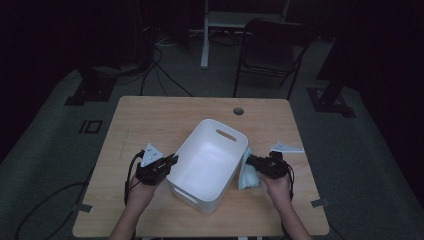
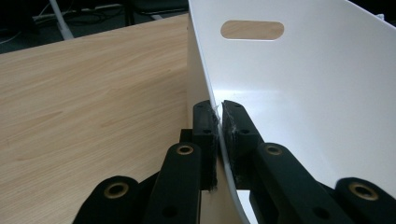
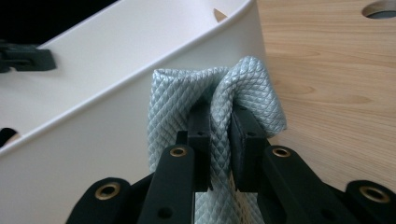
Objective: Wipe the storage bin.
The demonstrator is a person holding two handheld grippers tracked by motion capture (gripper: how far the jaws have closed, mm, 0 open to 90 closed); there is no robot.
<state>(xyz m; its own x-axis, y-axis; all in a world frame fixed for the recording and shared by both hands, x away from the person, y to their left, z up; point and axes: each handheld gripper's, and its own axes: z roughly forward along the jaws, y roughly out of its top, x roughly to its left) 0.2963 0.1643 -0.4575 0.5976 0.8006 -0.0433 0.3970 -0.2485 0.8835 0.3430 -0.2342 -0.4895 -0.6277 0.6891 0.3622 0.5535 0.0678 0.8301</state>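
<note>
Left gripper point(image 2: 219, 122) clamped on bin point(image 1: 207, 165) left wall, right gripper point(image 3: 219, 122) pinching cloth point(image 3: 247, 88) just right of it; next probably lift cloth over rim into bin.

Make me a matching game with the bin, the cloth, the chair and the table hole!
Things:
1. bin
2. cloth
3. chair
4. hole

Matches:
A. on the floor behind the table
B. pale blue, pinched by the right gripper
C. near the table's far edge
D. white, its wall pinched by the left gripper

Pairs: 1-D, 2-B, 3-A, 4-C
</note>
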